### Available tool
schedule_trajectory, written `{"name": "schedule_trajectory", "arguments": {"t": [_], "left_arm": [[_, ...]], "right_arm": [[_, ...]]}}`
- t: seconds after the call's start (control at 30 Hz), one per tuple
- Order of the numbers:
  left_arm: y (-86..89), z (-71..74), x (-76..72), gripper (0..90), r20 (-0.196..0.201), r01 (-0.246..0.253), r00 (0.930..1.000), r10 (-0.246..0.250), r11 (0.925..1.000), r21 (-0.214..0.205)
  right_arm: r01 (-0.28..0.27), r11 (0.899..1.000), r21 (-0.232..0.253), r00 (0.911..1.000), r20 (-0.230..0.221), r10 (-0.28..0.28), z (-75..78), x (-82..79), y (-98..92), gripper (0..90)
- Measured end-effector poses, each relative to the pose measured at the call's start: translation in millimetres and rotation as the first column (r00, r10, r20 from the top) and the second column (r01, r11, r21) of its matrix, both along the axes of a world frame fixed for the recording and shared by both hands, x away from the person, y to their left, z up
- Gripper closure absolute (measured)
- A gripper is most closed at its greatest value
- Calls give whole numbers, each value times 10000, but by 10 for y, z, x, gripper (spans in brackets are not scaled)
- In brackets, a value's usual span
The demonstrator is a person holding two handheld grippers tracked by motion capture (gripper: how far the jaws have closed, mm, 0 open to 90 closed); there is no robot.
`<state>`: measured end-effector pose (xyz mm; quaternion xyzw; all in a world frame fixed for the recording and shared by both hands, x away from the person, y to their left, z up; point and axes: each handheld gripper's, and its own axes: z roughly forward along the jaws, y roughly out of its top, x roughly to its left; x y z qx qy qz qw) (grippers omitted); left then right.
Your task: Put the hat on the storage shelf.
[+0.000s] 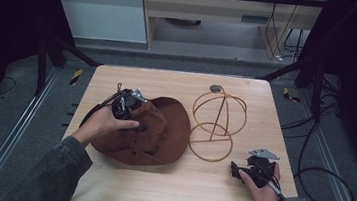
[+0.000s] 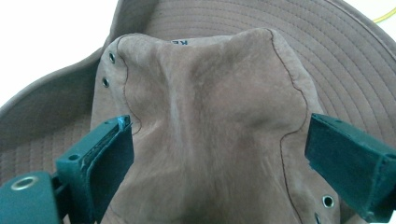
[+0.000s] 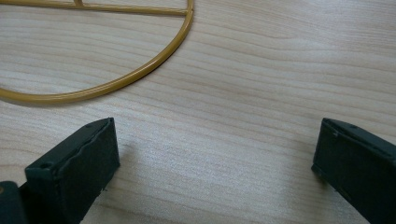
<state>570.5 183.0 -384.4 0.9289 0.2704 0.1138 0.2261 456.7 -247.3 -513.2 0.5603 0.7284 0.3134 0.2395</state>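
A brown suede hat [image 1: 163, 134] lies at the table's left middle, its crown [image 2: 215, 93] rising in front of the wide stitched brim [image 2: 327, 56]. My left gripper [image 1: 132, 113] is over the crown and is open [image 2: 219, 126], one jaw on either side of it, close to the suede. A gold wire hat stand [image 1: 219, 116] stands to the right of the hat. My right gripper [image 1: 235, 171] rests low near the front right of the table, open [image 3: 217, 130] with bare wood between its jaws. The stand's base ring [image 3: 116, 84] curves just ahead of it.
The wooden table [image 1: 157, 184] has bare room along its front and at the back left. Black cables [image 1: 327, 171] trail on the floor at the right, and dark frame legs stand off both back corners.
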Motion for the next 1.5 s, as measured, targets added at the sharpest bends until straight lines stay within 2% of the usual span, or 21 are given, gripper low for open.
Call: {"name": "schedule_trajectory", "arguments": {"t": [0.2,0.23,0.37,0.67,0.87,1.0,1.1,1.27,1.37,1.5], "left_arm": [[-44,-41,64,145,-213,-7,9998,12,9998,206],[-53,-53,79,176,-301,9,9995,0,9995,307],[-61,-74,106,260,-455,83,9989,-71,9996,282],[-83,-101,125,336,-569,91,9984,-73,9995,300],[-79,-108,137,418,-576,53,9983,-31,9993,383],[-84,-121,162,538,-682,-102,9976,132,9990,446],[-88,-110,166,661,-772,-213,9967,243,9990,396],[-94,-91,148,845,-767,-92,9970,123,9991,411],[-93,-49,125,880,-686,-15,9976,36,9995,301],[-78,-9,99,885,-549,14,9985,-2,9997,228]], "right_arm": [[-2,10000,2,10000,7,2,0,0,0,4],[4,10000,11,10000,3,-4,0,0,1,4],[-4,10000,7,10000,4,4,0,0,0,4],[9,10000,24,10000,-3,-9,0,0,1,4],[9,10000,25,10000,-4,-9,0,-1,2,4],[4,10000,17,10000,0,-4,0,0,1,4],[13,10000,22,10000,-9,-13,0,-1,2,4],[-4,10000,3,10000,3,4,0,0,0,4],[-3,10000,3,10000,-3,3,0,0,0,4],[1,10000,11,10000,-1,-1,0,0,0,4]]}}
